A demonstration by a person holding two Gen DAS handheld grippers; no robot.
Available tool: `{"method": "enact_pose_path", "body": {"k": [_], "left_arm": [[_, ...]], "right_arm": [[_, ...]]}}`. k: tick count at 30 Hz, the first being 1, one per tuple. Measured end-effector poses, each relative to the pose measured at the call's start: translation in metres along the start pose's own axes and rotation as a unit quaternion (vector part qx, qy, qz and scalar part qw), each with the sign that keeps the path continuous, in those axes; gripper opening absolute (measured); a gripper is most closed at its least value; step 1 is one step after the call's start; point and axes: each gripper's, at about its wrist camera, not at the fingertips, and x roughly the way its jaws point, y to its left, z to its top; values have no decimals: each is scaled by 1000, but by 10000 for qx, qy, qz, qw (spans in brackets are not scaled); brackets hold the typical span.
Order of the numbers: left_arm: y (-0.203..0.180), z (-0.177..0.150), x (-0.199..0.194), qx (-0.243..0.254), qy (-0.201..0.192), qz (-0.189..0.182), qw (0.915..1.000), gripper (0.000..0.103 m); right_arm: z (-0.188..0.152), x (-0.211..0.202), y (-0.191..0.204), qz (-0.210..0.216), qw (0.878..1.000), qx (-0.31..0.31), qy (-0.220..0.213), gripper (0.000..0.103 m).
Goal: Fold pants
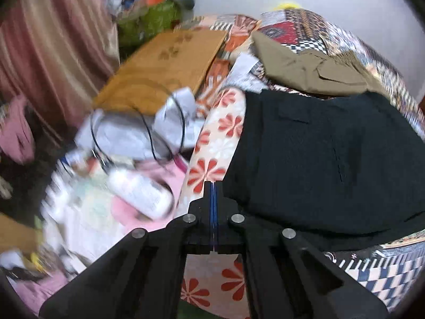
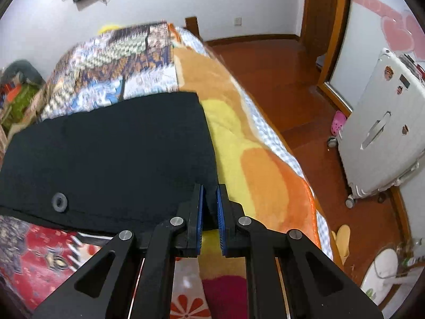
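On the bed (image 2: 239, 138), black pants (image 2: 106, 154) lying flat, right hand-held gripper (image 2: 209, 199) pinching their corner, left hand-held gripper (image 1: 213, 194) pressed together, holding nothing, beside the pants.

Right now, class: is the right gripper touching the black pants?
Touching. In the right wrist view, the right gripper has its blue pads closed on the near corner of the black pants, with dark fabric filling the narrow space between them.

Counted: one pair of black pants (image 1: 332, 159) on one bed (image 2: 252, 164); one olive garment (image 1: 305, 66); one wooden board (image 1: 164, 66); two tools (image 1: 213, 188) (image 2: 209, 194); one white suitcase (image 2: 379, 127).
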Motion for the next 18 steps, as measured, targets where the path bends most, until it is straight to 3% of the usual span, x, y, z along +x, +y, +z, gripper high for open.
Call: {"method": "enact_pose_path", "body": {"k": [3,9,12,13,16,18], "left_arm": [[9,-4,-3,-166,29,-167,9997,0],[-17,7,-25,-7,-167,-552,9983,3],[-37,14,-30,159,-190,-812,9964,10],[-45,16,-32,222,-183,-908,9955,16],[-83,21,-38,599,-201,-1270,9899,32],[-105,25,-42,835,-231,-1437,9858,35]], "right_arm": [[-3,10,1,24,9999,-34,111,9],[-2,8,3,-46,9997,-152,175,10],[-2,8,1,4,9998,-60,191,11],[-2,7,0,29,9998,-34,203,12],[0,5,-2,-2,9995,21,311,23],[2,0,-1,-117,9993,30,364,39]]}}
